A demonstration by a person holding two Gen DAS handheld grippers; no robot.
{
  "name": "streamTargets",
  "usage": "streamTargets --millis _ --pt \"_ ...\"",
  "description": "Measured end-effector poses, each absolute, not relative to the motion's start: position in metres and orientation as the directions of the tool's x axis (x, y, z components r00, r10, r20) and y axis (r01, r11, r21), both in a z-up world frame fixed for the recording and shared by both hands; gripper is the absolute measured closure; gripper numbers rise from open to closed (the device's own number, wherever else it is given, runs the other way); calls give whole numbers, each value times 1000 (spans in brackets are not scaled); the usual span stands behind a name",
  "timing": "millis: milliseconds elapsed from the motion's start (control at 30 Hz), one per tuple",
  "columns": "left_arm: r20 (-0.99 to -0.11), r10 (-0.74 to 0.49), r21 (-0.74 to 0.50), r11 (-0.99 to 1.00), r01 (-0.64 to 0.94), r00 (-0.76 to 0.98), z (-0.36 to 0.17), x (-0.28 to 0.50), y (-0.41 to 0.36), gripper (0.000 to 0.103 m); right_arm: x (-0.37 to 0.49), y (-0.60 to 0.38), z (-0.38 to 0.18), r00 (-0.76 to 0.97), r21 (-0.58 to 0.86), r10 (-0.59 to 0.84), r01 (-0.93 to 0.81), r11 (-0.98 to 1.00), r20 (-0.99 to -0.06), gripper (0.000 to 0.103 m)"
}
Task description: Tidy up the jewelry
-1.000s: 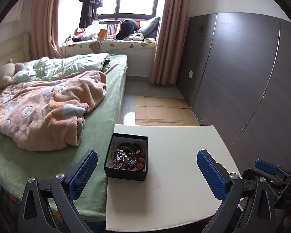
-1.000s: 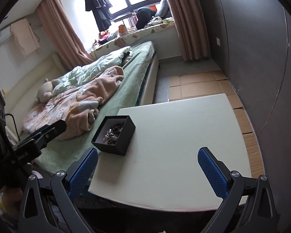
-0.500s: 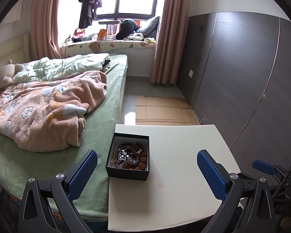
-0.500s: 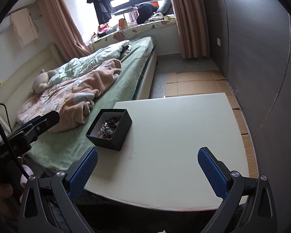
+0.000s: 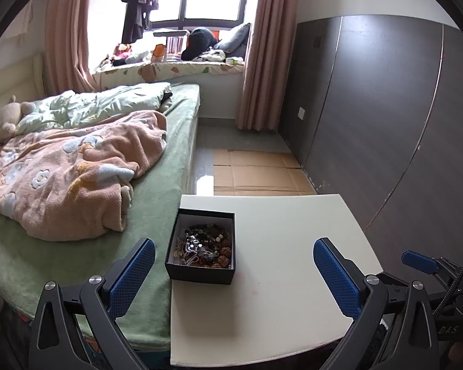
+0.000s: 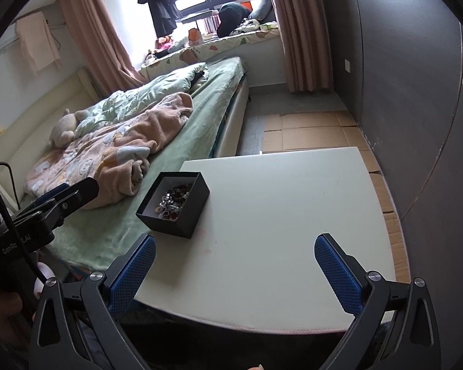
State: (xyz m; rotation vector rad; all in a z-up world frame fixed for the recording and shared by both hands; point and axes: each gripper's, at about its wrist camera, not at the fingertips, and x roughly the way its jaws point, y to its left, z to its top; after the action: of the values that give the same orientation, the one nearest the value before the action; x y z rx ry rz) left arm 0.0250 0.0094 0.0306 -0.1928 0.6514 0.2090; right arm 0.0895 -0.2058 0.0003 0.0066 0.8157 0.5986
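A small black open box (image 5: 200, 273) stands near the left edge of the white table (image 5: 293, 246). It holds a tangle of beaded jewelry (image 5: 202, 243). The box also shows in the right wrist view (image 6: 182, 222), with the jewelry (image 6: 173, 200) inside. My left gripper (image 5: 233, 274) is open and empty, held above the table's near edge, with the box between its fingers in view. My right gripper (image 6: 234, 273) is open and empty, to the right of the box and nearer than it. The left gripper also shows at the left of the right wrist view (image 6: 68, 195).
A bed (image 5: 157, 215) with a pink blanket (image 5: 68, 178) lies against the table's left side. A dark wardrobe wall (image 5: 385, 108) runs along the right. Cardboard sheets (image 5: 256, 172) cover the floor beyond the table.
Both grippers have shifted slightly; the box sits a little further right in the left wrist view and more to the left in the right wrist view. Both stay open.
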Motion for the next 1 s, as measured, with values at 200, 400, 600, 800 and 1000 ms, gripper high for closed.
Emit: streamTargets --millis 200,400,600,800,1000 --pt "-613 120 -103 968 -230 781 32 26 5 1 90 -207 1 539 225 499 -494 840 -678 0" --pt "-613 113 -108 968 -225 782 33 27 6 1 92 -209 1 544 226 491 -482 847 -681 0" --pt "-612 105 -113 969 -219 784 33 29 5 1 94 -208 1 541 225 484 -475 851 -688 0" --pt "-609 102 -112 971 -213 787 37 32 5 1 95 -209 2 541 228 486 -475 850 -686 0" --pt "-606 103 -116 969 -216 789 38 31 7 1 98 -210 2 543 226 484 -473 851 -687 0"
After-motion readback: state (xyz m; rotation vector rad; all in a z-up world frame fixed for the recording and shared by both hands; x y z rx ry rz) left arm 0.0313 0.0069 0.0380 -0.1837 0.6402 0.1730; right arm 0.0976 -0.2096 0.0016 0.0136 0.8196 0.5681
